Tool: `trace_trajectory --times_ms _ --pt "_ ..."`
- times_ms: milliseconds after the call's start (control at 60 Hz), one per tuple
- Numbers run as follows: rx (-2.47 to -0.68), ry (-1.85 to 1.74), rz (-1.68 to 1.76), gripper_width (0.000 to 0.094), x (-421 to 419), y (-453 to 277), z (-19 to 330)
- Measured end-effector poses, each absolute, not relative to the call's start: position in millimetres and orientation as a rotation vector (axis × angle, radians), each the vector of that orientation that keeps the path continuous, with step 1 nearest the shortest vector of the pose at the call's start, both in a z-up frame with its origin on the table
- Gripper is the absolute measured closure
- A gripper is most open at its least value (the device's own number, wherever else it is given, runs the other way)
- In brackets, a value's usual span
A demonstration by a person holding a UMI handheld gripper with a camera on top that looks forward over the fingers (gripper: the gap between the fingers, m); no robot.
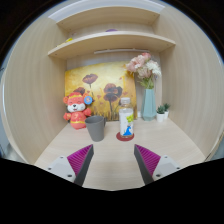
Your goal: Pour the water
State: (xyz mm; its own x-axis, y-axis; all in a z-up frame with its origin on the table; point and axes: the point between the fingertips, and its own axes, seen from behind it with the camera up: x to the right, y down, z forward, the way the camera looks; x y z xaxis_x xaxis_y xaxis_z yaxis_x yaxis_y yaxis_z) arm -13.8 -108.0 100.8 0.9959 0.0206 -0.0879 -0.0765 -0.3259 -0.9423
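My fingers [113,160] hang apart, holding nothing. Well beyond them on the tabletop [110,150], a bottle [126,120] stands upright on a red coaster [125,137], a grey cup [95,127] just left of it.

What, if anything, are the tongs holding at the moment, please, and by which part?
Nothing is held. The tongs are open with only bare table between them; the bottle and the grey cup stand beyond them, untouched.
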Motion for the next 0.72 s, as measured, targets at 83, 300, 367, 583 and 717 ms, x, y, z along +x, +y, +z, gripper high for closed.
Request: trace_trajectory --times_ms 83,300,367,583,717 --pt "-1.867 0.026 0.069 0.0094 -10 -120 121" --pt "-1.81 0.034 0.049 0.0096 -1 -141 160" --pt "-1.806 0.033 0.044 0.0097 0 -147 166" --pt "-1.777 0.033 0.031 0.0096 2 -160 188" --pt "-1.763 0.019 0.03 0.0097 -3 -166 195"
